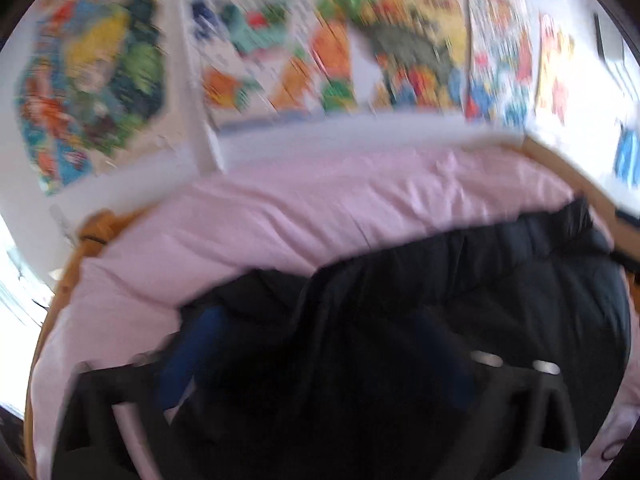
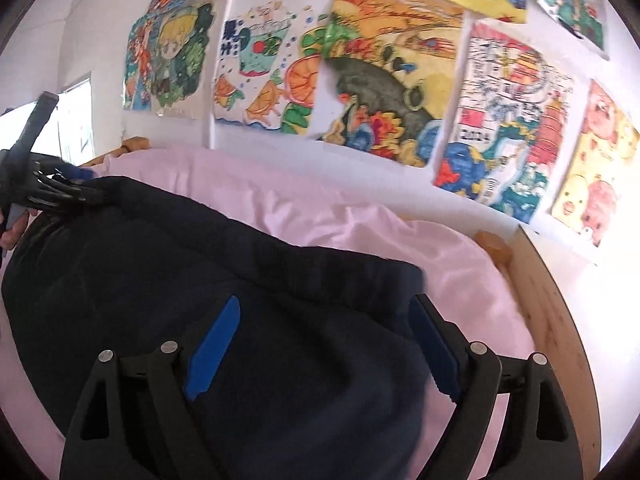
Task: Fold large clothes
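Observation:
A large dark navy garment (image 2: 248,288) lies on a pink bedsheet (image 2: 360,216). In the right wrist view my right gripper (image 2: 324,344) is open, its blue-padded fingers (image 2: 214,350) spread wide above the garment's right part, holding nothing. My left gripper (image 2: 76,184) shows at the far left, at the garment's far left corner. The left wrist view is motion-blurred: the garment (image 1: 440,300) fills the lower half and covers most of the left gripper (image 1: 312,364), so whether it is open or shut does not show.
A wooden bed frame (image 2: 560,340) runs along the right side and far edge. A white wall (image 2: 100,8) just behind the bed carries several colourful drawings (image 2: 384,80). A bright window (image 2: 76,120) is at the far left.

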Demonstrator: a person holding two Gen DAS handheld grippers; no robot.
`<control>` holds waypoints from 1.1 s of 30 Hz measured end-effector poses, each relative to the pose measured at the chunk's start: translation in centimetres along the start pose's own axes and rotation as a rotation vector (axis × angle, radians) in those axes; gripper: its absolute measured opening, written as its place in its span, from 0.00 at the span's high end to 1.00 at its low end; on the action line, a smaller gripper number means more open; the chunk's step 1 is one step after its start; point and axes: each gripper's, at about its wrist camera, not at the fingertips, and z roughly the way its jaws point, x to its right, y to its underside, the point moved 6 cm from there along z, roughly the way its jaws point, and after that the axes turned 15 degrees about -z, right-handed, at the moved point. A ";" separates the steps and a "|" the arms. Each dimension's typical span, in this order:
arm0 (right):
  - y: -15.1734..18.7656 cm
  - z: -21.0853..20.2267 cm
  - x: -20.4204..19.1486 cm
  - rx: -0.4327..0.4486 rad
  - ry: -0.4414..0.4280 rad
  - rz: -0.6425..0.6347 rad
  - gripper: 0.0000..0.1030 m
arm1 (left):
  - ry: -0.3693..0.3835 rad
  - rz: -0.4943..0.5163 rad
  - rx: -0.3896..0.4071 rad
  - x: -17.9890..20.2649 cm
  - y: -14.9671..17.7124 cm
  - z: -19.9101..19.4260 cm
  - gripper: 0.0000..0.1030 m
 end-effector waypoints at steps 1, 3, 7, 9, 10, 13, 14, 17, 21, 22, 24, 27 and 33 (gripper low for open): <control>0.5 -0.3 0.2 0.000 -0.001 0.011 0.19 | 0.010 -0.008 0.038 -0.3 -0.1 -1.4 0.00; 1.4 -0.4 0.4 -0.008 -0.025 0.029 0.19 | 0.019 -0.008 0.048 -0.5 0.2 -2.7 0.00; 3.1 0.7 -0.4 -0.020 -0.104 0.045 0.19 | 0.104 0.029 0.057 0.8 2.3 -4.7 0.00; 3.4 1.6 -0.5 -0.004 -0.142 0.100 0.19 | 0.101 0.112 0.034 2.8 3.7 -3.5 0.00; 3.4 2.2 -0.6 -0.003 -0.149 0.124 0.19 | 0.074 0.156 0.025 3.7 4.2 -2.6 0.00; 3.1 4.7 -0.9 -0.027 -0.114 0.116 0.19 | 0.001 0.232 0.024 5.5 5.0 0.4 0.00; 3.0 5.4 -1.1 -0.036 -0.097 0.101 0.19 | -0.016 0.227 0.019 5.5 4.9 1.5 0.00; 3.2 7.4 -1.0 -0.081 -0.069 0.094 0.19 | -0.008 0.137 -0.021 4.0 4.4 3.9 0.00; 4.8 10.0 -0.5 -0.132 -0.134 0.184 0.15 | 0.024 0.001 -0.059 1.4 4.4 7.1 0.00; 5.3 10.7 -0.5 -0.146 -0.150 0.206 0.15 | 0.027 -0.002 -0.063 1.4 4.6 7.5 0.00; 5.8 11.7 -0.8 -0.167 -0.147 0.226 0.14 | 0.025 0.000 -0.076 1.4 4.9 8.7 0.00; 6.1 12.9 -1.5 -0.209 -0.099 0.212 0.14 | 0.025 -0.006 -0.098 1.3 5.3 9.9 0.00; 6.0 13.0 -2.6 -0.231 -0.034 0.177 0.14 | 0.037 -0.011 -0.097 1.1 5.8 10.1 0.00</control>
